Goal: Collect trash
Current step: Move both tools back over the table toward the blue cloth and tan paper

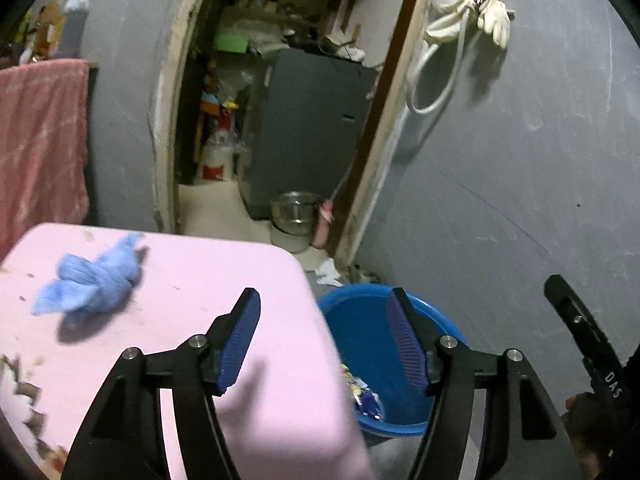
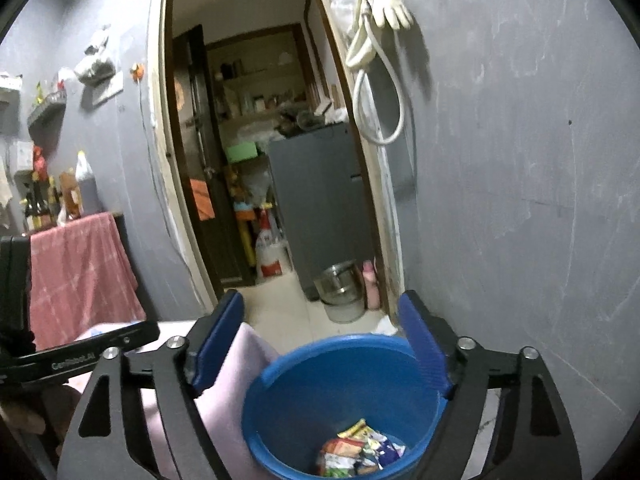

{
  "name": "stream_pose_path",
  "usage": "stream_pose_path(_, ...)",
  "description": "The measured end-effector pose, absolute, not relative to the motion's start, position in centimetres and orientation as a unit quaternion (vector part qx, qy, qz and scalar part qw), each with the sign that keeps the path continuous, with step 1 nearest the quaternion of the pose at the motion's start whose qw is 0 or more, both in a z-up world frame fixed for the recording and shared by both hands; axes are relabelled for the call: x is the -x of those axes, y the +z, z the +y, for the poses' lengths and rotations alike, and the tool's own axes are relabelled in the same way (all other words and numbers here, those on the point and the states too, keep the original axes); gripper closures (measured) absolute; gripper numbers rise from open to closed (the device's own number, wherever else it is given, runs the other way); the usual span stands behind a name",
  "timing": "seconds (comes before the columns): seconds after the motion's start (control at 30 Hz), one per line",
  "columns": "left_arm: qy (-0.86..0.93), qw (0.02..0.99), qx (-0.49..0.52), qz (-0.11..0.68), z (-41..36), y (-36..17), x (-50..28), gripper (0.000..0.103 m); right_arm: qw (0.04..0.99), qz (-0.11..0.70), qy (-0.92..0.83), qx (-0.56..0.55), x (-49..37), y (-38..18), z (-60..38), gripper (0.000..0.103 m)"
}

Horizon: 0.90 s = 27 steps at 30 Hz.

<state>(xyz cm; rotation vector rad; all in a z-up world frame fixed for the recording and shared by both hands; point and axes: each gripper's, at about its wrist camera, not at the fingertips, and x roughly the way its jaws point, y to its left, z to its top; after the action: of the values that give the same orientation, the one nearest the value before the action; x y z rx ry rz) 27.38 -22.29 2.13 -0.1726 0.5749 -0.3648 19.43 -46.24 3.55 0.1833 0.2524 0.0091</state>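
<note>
Grey walls; doorway mid-frame, grey fridge beyond; pale tile floor; pink cloth lower left.

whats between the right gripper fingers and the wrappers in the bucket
Nothing: in the right wrist view the open right gripper looks over bare blue bucket wall down to the wrappers.

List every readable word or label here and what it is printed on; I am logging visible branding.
"DAS" on the black tool arm at the right edge of the left wrist view.
"GenRobot.AI", slightly blurred, on the black tool arm at lower left of the right wrist view.
Print on the crumpled wrappers inside the round blue plastic bucket: too small and blurred to read.
</note>
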Motion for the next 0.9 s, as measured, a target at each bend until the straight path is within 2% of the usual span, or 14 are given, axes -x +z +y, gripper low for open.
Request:
stream_pose_path(0.03, -0.173, 0.941, 0.082, 0.278, -21.7, 2.5, -27.2, 0.04, 0.989, 0.116, 0.003, -0.092, -19.2, 3.8, -45.9, 0.016)
stream_pose_path(0.1, -0.164, 0.946, 0.081, 0.267, -20.5, 3.0, -26.6, 0.029, 0.99, 0.106, 0.002, -0.093, -19.1, 4.2, -45.4, 0.011)
stream_pose_path(0.17, -0.155, 0.951, 0.085, 0.255, -19.1, 3.4, -25.9, 0.026, 0.991, 0.097, 0.001, -0.094, -18.9, 4.5, -44.7, 0.003)
stream_pose_path(0.23, -0.144, 0.954, 0.089, 0.248, -17.6, 3.7, -25.5, 0.025, 0.991, 0.09, 0.005, -0.097, -18.9, 4.8, -44.1, 0.0)
stream_pose_path(0.33, -0.131, 0.957, 0.089, 0.242, -15.7, 4.0, -24.8, 0.023, 0.991, 0.086, 0.016, -0.099, -18.9, 5.0, -42.9, 0.0)
stream_pose_path(0.4, -0.12, 0.96, 0.088, 0.236, -14.5, 4.3, -24.4, 0.017, 0.991, 0.082, 0.026, -0.099, -18.9, 5.1, -42.0, 0.0)
stream_pose_path(0.63, -0.087, 0.968, 0.093, 0.215, -9.7, 4.5, -22.3, 0.013, 0.991, 0.073, 0.063, -0.096, -18.5, 5.4, -38.3, 0.0)
stream_pose_path(0.7, -0.074, 0.971, 0.093, 0.207, -8.4, 4.5, -21.5, 0.006, 0.99, 0.071, 0.072, -0.094, -18.3, 5.4, -37.3, 0.0)
stream_pose_path(0.9, -0.043, 0.974, 0.102, 0.197, -4.0, 4.3, -20.0, 0.005, 0.987, 0.095, 0.108, -0.076, -18.0, 4.8, -33.1, 0.0)
